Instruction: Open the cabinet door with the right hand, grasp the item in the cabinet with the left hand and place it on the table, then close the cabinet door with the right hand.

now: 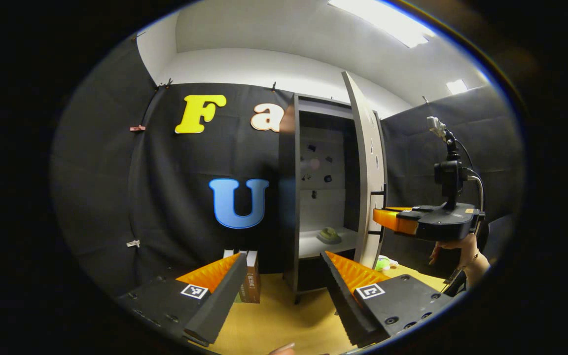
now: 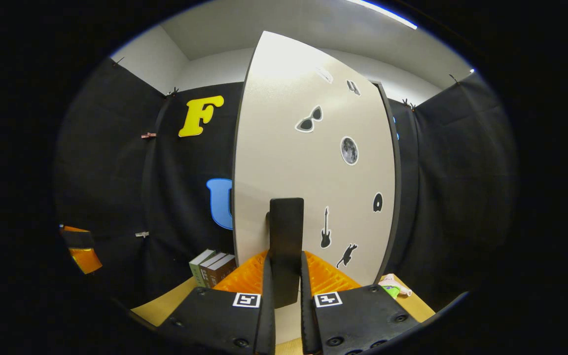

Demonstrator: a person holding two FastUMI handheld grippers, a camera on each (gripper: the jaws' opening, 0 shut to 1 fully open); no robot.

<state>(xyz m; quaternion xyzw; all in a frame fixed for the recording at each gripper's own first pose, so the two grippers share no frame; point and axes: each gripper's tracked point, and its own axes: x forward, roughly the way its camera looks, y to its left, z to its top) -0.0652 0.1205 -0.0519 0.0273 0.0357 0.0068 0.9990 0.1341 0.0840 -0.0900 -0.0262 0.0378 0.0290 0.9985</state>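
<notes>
In the left gripper view the cabinet [image 1: 291,197] stands with its door [image 1: 365,167] swung out. On a white shelf inside lies a small olive-green item [image 1: 330,235]. My left gripper [image 1: 284,291] is open in front of the cabinet, some way short of the shelf, nothing between its fingers. The right gripper [image 1: 380,217] shows at the door's edge, held by a hand [image 1: 456,246]. In the right gripper view my right gripper [image 2: 284,283] is shut on the door's black handle [image 2: 285,236], with the stickered door [image 2: 313,162] close in front.
Several books [image 1: 249,281] stand on the wooden table [image 1: 274,325] left of the cabinet. A small green and pink thing [image 1: 385,264] lies on the table behind the door. Black cloth walls close in the booth at the back and at both sides.
</notes>
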